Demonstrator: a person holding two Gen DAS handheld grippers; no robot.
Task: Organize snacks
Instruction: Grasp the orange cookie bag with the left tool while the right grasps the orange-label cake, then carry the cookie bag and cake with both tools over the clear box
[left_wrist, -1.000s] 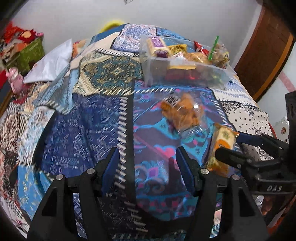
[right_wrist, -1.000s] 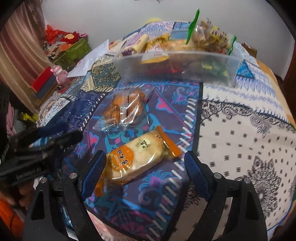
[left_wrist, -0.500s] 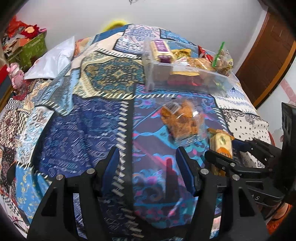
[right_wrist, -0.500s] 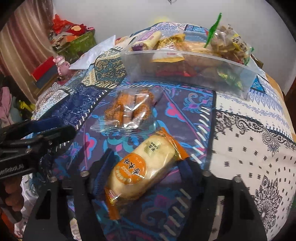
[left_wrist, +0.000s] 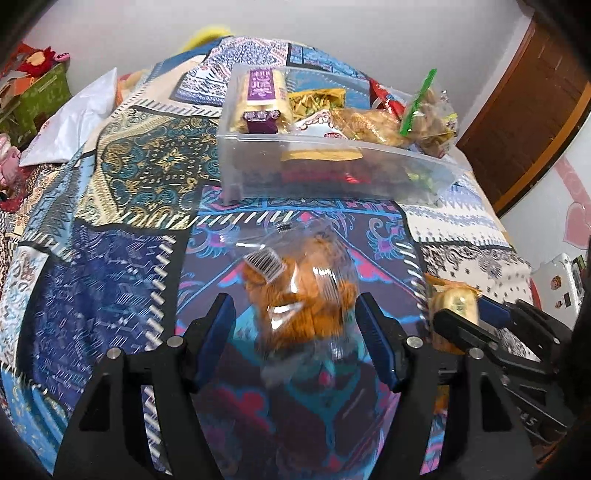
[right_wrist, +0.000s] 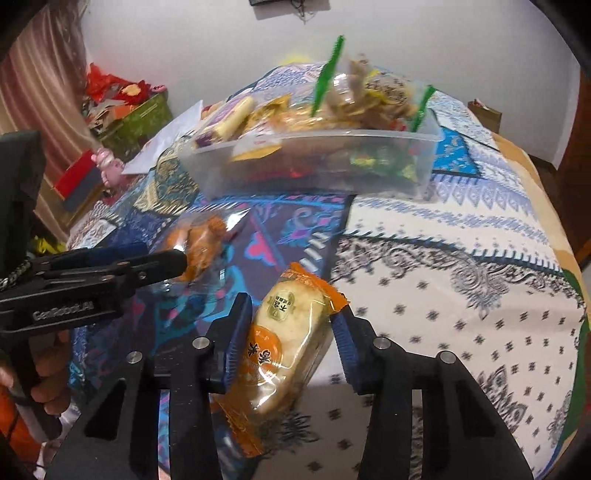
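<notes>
the right tool (right_wrist: 291, 339) is closing on the orange cake packet (right_wrist: 284, 332), long axis toward the clear bin (right_wrist: 314, 162) ahead; the left tool (left_wrist: 295, 332), opening, straddles the clear snack bag (left_wrist: 299, 295).

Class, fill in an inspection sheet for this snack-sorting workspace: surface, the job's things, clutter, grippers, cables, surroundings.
Surface: patchwork bedspread, patterned all over.
Job's things: clear bin piled with snack packets; clear bag of orange snacks lying on the spread; orange-wrapped cake.
Clutter: white bag at the far left of the bed.
Grippers: left gripper opening, astride the clear bag of orange snacks, pads apart from it; right gripper closing on the orange-wrapped cake.
Cables: nothing seen.
Surroundings: white wall, wooden door, green box of red items.
</notes>
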